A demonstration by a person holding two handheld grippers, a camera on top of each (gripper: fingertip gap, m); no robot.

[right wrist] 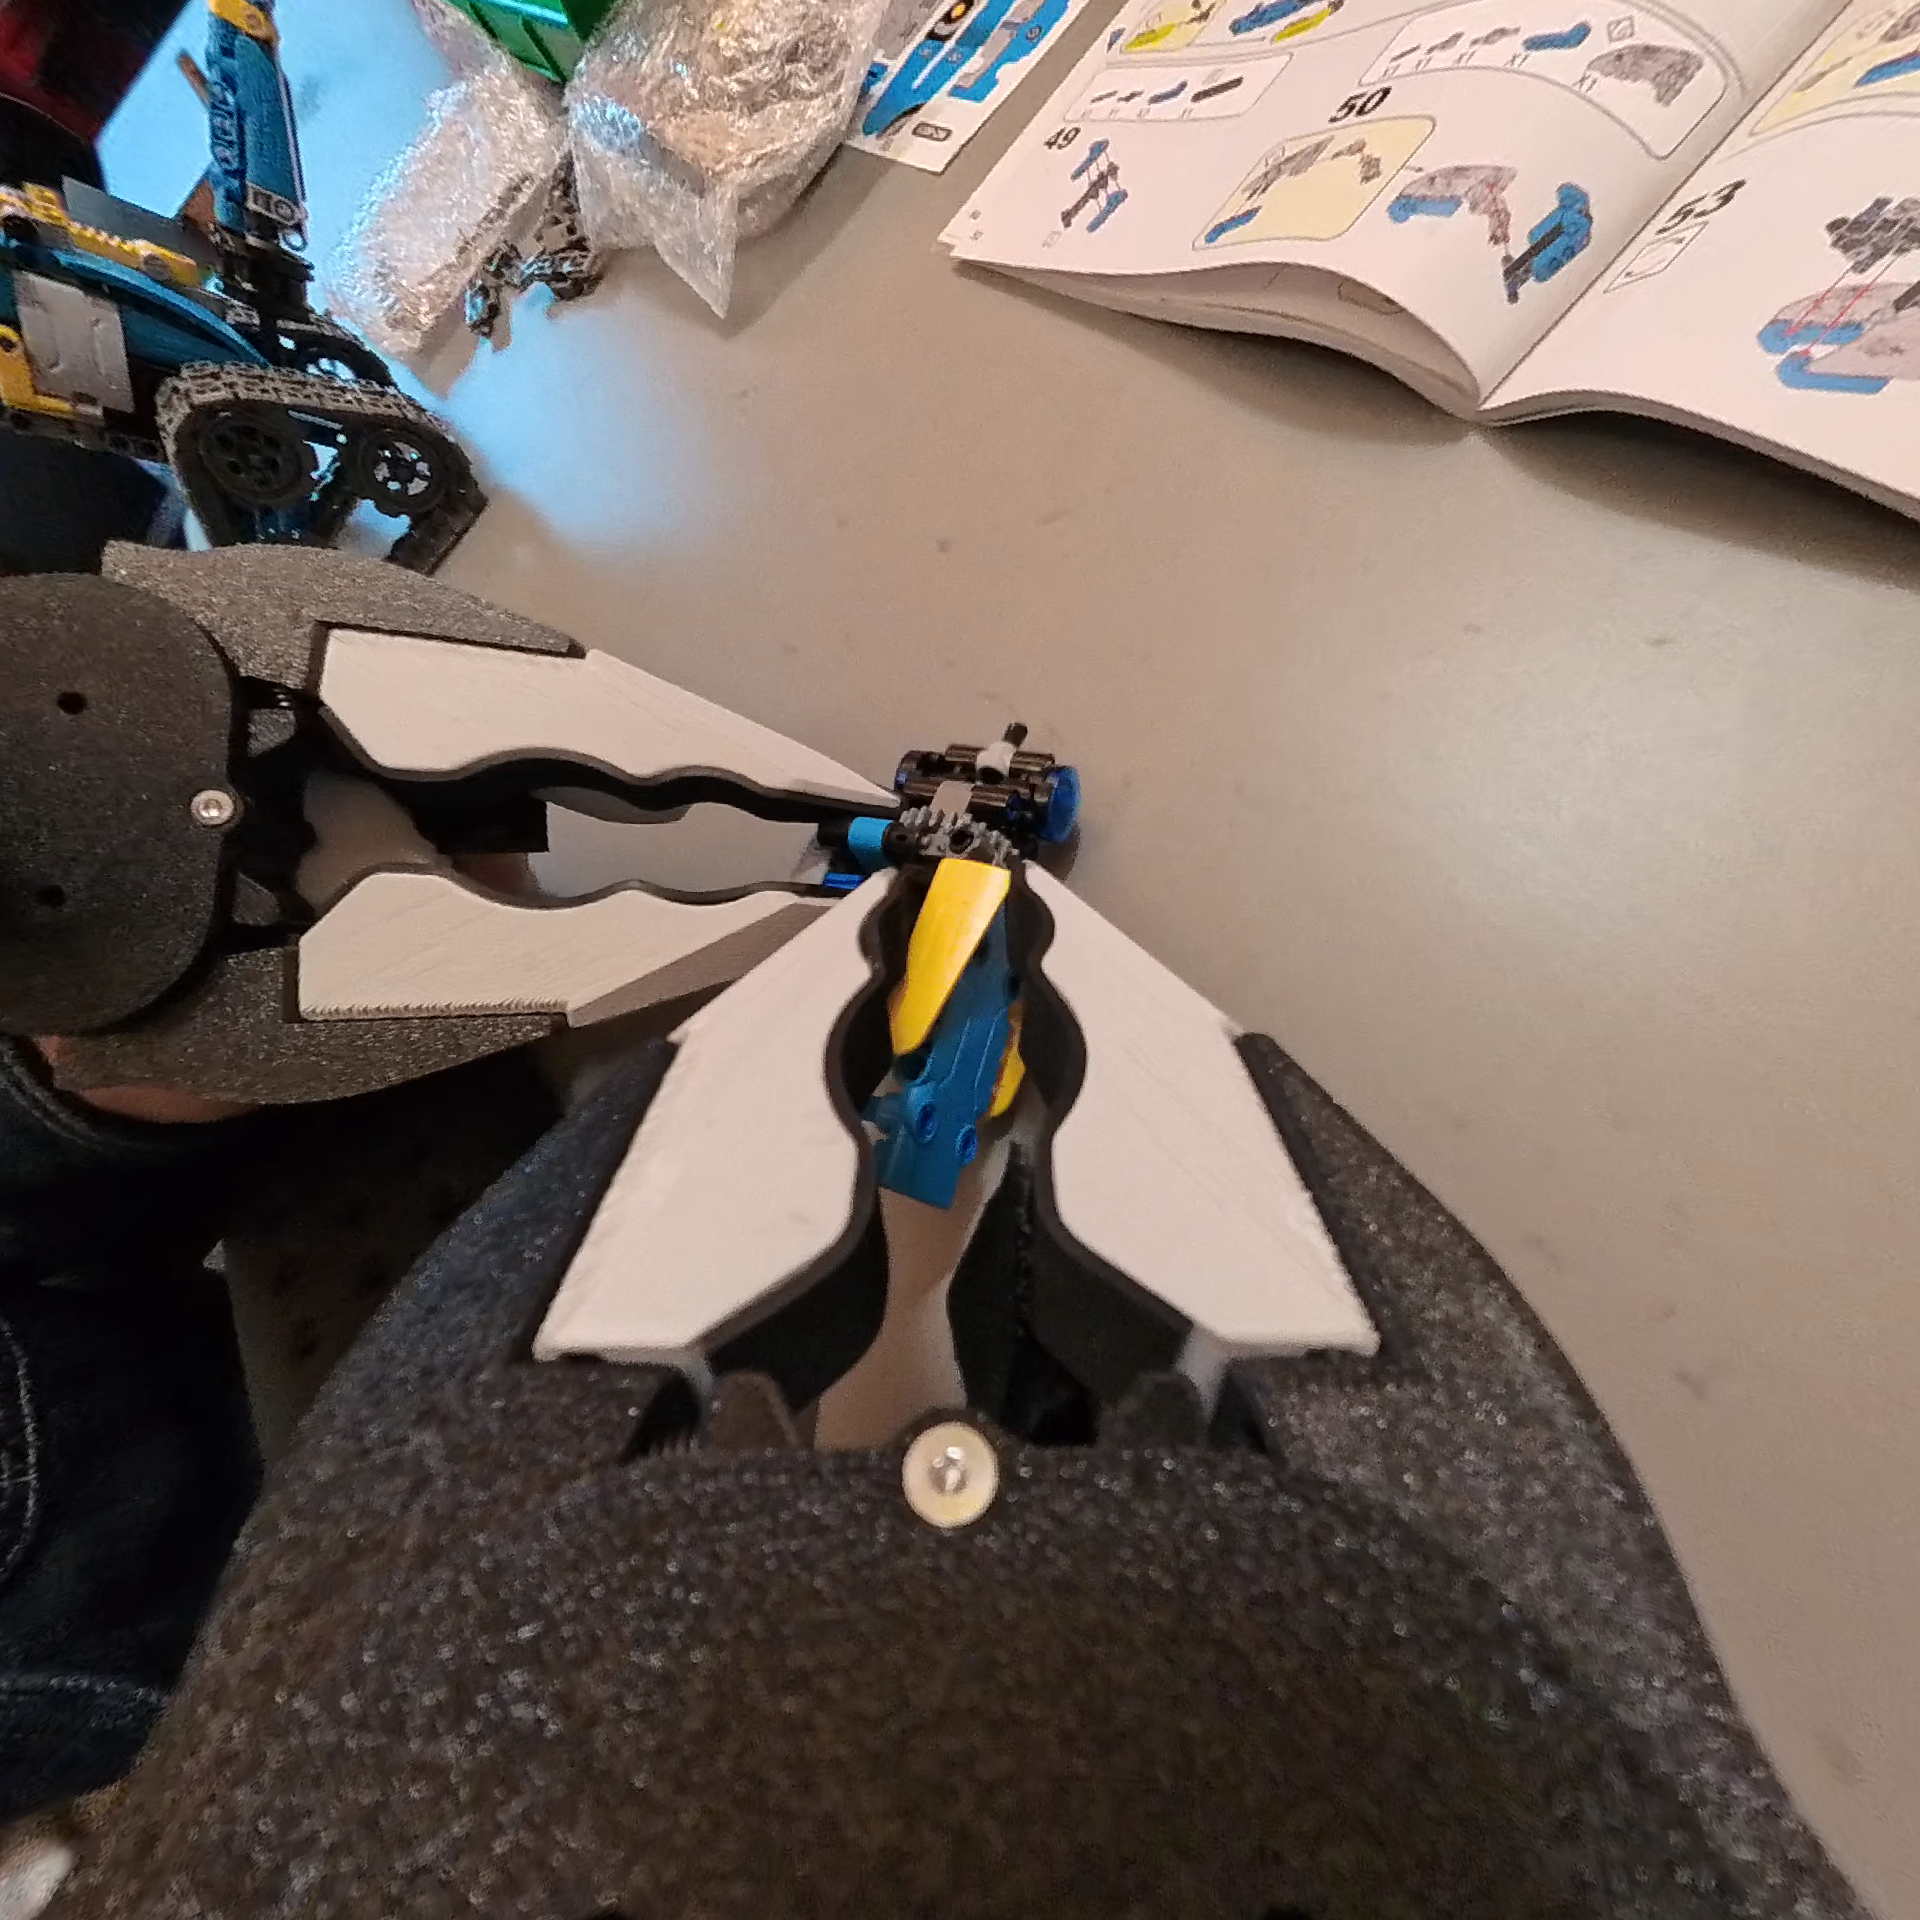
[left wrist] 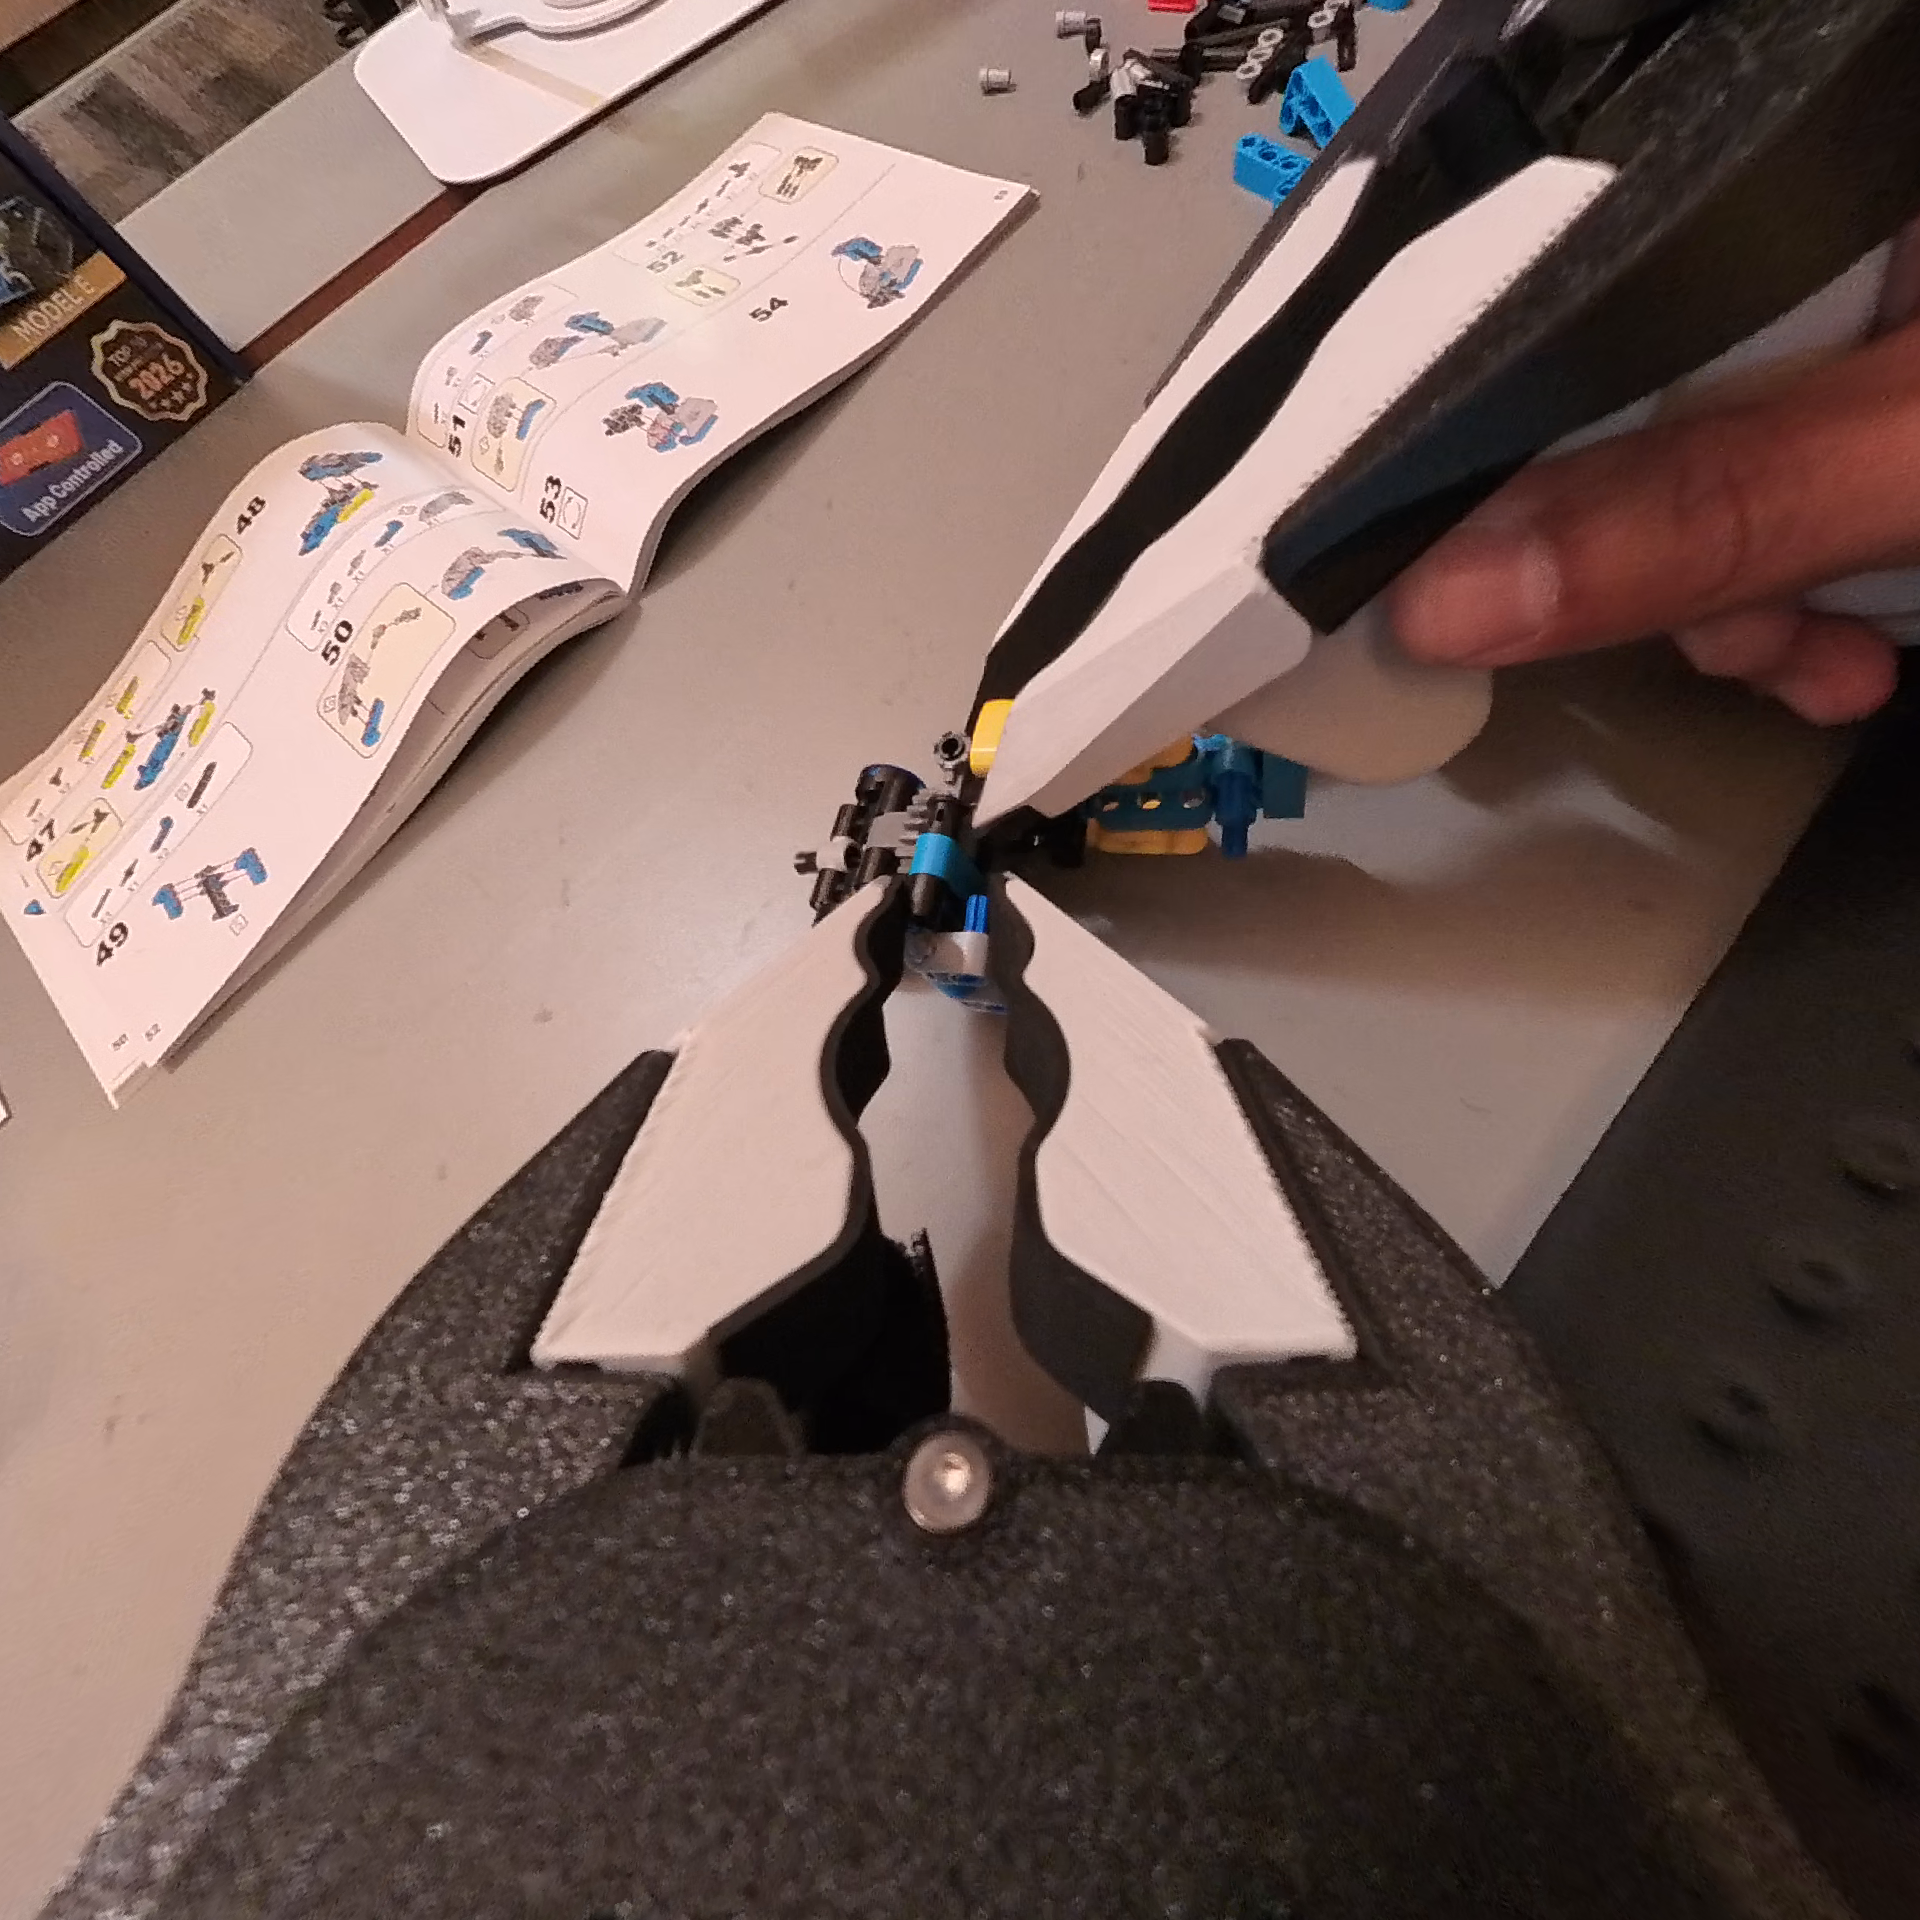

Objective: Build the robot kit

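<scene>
Two claws: both clamped on one small brick model (left wrist: pixel 914 842), meeting mid-desk (left wrist: pixel 520 1195)
Left claw (left wrist: pixel 940 920): nipping black-and-blue end
Right claw (right wrist: pixel 956 873): closed round yellow-and-blue end
Far left: open booklet (left wrist: pixel 499 499)

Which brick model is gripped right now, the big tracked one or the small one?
The small blue-and-yellow brick assembly: the right gripper and left gripper both clamp it. The large tracked brick vehicle stands apart, untouched.

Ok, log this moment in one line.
left tongs: shut on brick model | right tongs: shut on same model | manual: open
</scene>
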